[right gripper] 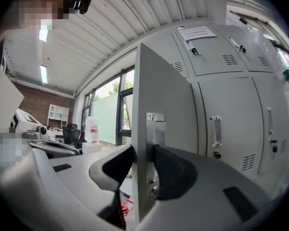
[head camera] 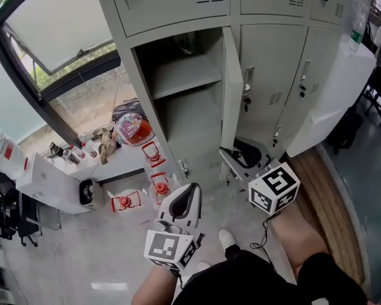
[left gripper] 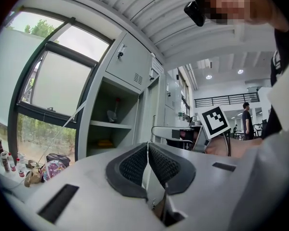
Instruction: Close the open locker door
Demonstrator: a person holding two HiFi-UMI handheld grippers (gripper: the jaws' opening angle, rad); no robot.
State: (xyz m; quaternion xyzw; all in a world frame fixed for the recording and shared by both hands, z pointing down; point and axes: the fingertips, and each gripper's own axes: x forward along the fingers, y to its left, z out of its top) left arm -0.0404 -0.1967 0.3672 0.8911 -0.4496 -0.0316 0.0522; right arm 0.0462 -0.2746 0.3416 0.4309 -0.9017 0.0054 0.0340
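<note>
The grey locker door [head camera: 232, 88] stands open, edge toward me, beside the open compartment [head camera: 184, 75] with its shelf. My right gripper [head camera: 228, 157] reaches the door's free edge low down. In the right gripper view its dark pads clamp that edge [right gripper: 149, 129] from both sides at the latch plate, so the right gripper [right gripper: 143, 153] is shut on the door. My left gripper [head camera: 192, 189] hangs lower and to the left, apart from the locker. Its jaws [left gripper: 147, 146] are shut with nothing between them. The open compartment [left gripper: 111, 124] shows ahead of it.
Closed lockers [head camera: 273, 68] continue to the right of the open one. A colourful bag [head camera: 132, 127], red frames [head camera: 153, 152] and a white box [head camera: 47, 183] lie on the floor at left below a window. A white panel [head camera: 333, 100] leans at right.
</note>
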